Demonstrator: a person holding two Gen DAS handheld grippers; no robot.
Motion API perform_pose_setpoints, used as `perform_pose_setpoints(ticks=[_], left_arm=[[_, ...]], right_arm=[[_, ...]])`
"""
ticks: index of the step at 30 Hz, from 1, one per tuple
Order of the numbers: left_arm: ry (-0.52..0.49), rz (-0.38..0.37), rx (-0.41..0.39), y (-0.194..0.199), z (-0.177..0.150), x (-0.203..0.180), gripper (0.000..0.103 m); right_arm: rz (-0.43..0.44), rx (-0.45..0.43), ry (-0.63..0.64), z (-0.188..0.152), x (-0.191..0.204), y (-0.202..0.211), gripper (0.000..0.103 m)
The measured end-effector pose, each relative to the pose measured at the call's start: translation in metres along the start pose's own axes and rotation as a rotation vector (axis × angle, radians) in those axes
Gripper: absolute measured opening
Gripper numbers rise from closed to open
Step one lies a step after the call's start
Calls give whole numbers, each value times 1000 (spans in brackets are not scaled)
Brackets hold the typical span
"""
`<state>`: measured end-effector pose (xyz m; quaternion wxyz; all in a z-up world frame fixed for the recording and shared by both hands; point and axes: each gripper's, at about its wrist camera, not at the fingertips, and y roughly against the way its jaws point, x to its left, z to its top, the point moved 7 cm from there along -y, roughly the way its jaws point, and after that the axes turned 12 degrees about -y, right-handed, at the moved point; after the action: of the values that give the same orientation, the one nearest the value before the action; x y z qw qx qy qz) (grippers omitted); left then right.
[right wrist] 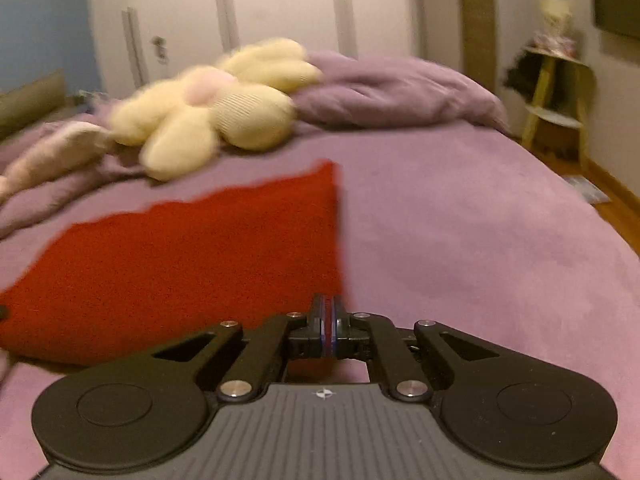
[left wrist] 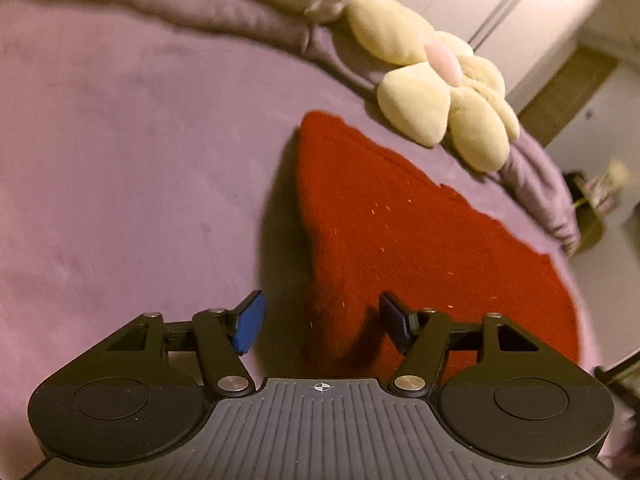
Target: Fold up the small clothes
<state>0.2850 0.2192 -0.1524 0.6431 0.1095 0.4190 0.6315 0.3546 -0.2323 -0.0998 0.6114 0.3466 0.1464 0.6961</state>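
Left gripper (left wrist: 320, 322): jaws apart, blue pads (left wrist: 250, 326) at 9 and 3 o'clock of the gap, nothing pinched, angled downward. Right gripper (right wrist: 328, 330): jaws fully together, pads pressed face to face, also angled downward.

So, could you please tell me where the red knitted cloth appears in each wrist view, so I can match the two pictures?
Left wrist view: the red knitted cloth fills the centre and lower right, running down between the open fingers.
Right wrist view: the red knitted cloth lies left of centre, its right edge just above the closed fingers.
Shared landmark: the cream flower-shaped plush, just beyond the cloth.
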Motion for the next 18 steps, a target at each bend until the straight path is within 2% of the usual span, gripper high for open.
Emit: perform_pose_setpoints(ticks=[4,7,9,10,13,16,18], left_arm=[[157,-133,39,-15,-9,6,66],[202,-154,41,-29,-8,7,57],[212,-157,38,-35,-4,6,55],[213,-156,37,-38,-2,7,50],[239,-168,22,-42,1,9,41],[262,-196,2,-44,3,12,36],[256,-201,-3,-43,4,13,34]], right_arm=[[141,12,52,-11,61,-1,4],[199,51,111,-32,106,-15,4],[207,64,161,-47,132,-26,4],[205,67,170,-53,143,-33,4],[208,50,156,-64,164,-42,3],[153,5,224,-76,177,-53,3],[119,40,247,-89,179,-66,3]])
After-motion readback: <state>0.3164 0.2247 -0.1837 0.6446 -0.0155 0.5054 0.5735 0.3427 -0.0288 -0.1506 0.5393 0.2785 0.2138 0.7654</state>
